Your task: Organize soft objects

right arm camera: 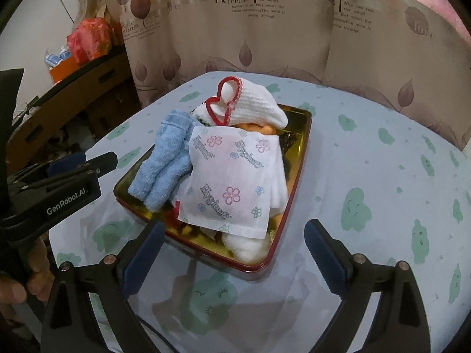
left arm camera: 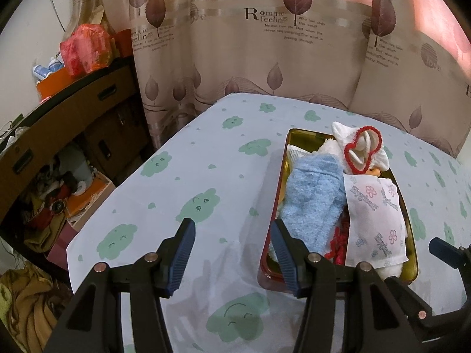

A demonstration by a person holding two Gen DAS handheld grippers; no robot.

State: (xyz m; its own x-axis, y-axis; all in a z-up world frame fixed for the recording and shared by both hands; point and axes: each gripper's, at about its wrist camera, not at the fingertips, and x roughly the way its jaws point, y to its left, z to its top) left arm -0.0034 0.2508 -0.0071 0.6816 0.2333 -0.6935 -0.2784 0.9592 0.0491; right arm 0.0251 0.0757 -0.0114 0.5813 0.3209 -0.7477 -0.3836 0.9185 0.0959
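Note:
A gold tray with a red rim [right arm camera: 300, 158] [left arm camera: 266, 253] sits on the table, piled with soft things. A rolled blue towel [right arm camera: 164, 164] [left arm camera: 312, 197] lies along its left side. A white floral tissue pack [right arm camera: 232, 176] [left arm camera: 374, 217] lies on top. A white cloth with red heart trim [right arm camera: 253, 106] [left arm camera: 365, 150] sits at the far end. A white roll [right arm camera: 247, 247] lies at the near end. My left gripper [left arm camera: 232, 253] is open and empty, just left of the tray; it also shows in the right wrist view [right arm camera: 85, 161]. My right gripper [right arm camera: 235, 253] is open and empty at the tray's near edge.
The table wears a pale blue cloth with green clouds [right arm camera: 382, 176] [left arm camera: 206, 176]. A leaf-print curtain [left arm camera: 265, 44] hangs behind it. A brown cabinet [left arm camera: 73, 123] with clutter and a red bag [left arm camera: 85, 50] stands at the left.

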